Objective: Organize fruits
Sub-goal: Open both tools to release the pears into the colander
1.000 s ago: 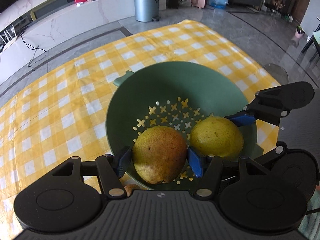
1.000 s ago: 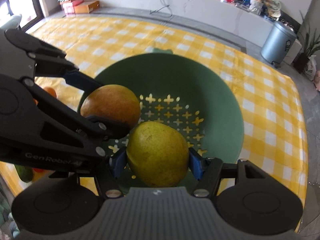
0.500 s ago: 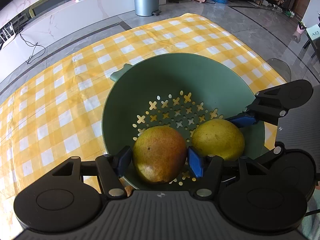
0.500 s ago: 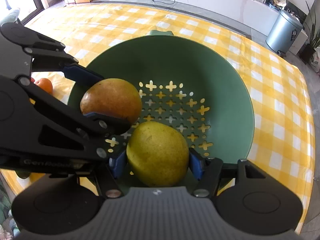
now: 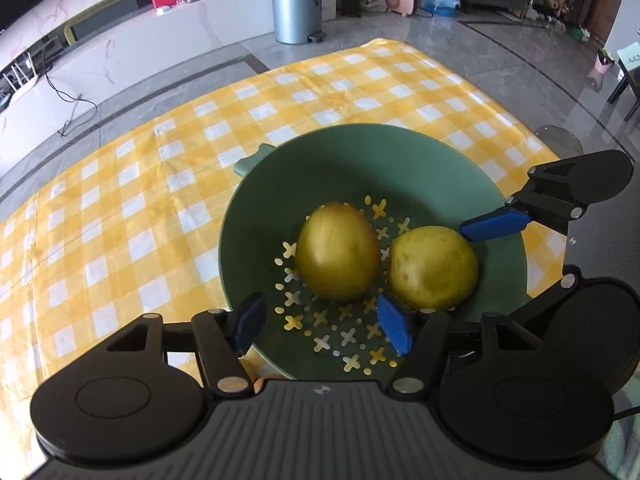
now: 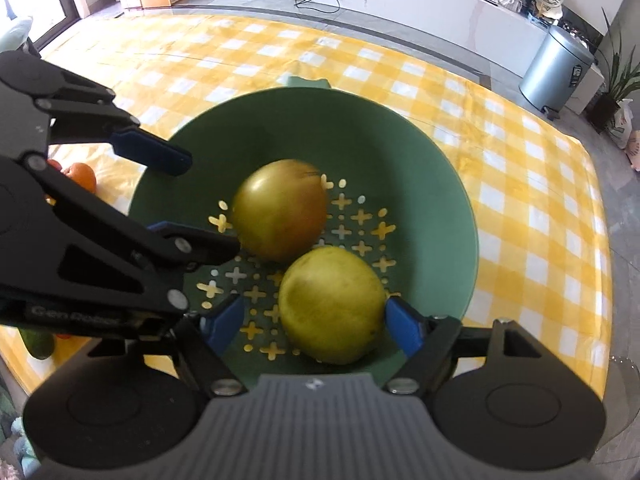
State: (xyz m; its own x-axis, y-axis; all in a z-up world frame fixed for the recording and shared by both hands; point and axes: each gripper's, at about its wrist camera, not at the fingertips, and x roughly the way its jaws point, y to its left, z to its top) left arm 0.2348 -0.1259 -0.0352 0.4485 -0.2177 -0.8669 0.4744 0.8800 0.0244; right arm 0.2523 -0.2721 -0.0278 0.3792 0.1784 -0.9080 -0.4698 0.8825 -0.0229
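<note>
Green bowl (image 5: 400, 152): it sits on the tabletop (image 5: 120, 200), which has a yellow and white checked cloth. The bowl has cross-shaped holes in its bottom and a small handle on its far rim. This is the landmark for all that follows.

Reddish-yellow fruit (image 5: 337, 251): it lies inside the green bowl, on the holes near the middle. Nothing grips it. It looks a bit blurred.

Yellow-green fruit (image 6: 332, 305): it lies inside the green bowl too, on the near side, right beside the reddish-yellow fruit. The two look like they touch.

Left tongs (image 5: 322, 320): they are spread wide apart over the near rim of the green bowl and hold nothing. The reddish-yellow fruit lies just past the blue tips.

Right tongs (image 6: 316, 326): they are spread apart over the near side of the green bowl. The right blue pad (image 6: 404, 330) sits right at the yellow-green fruit. The left blue pad (image 6: 224, 322) is away from it, so the fruit is not clamped.

Orange (image 6: 81, 176): it sits on the tabletop outside the green bowl, on its left side, partly hidden behind the left tongs.

Dark green fruit (image 6: 37, 344): it lies outside the green bowl, at the near left edge of the tabletop.

Grey bin (image 5: 296, 4): it stands on the floor far behind the green bowl.
</note>
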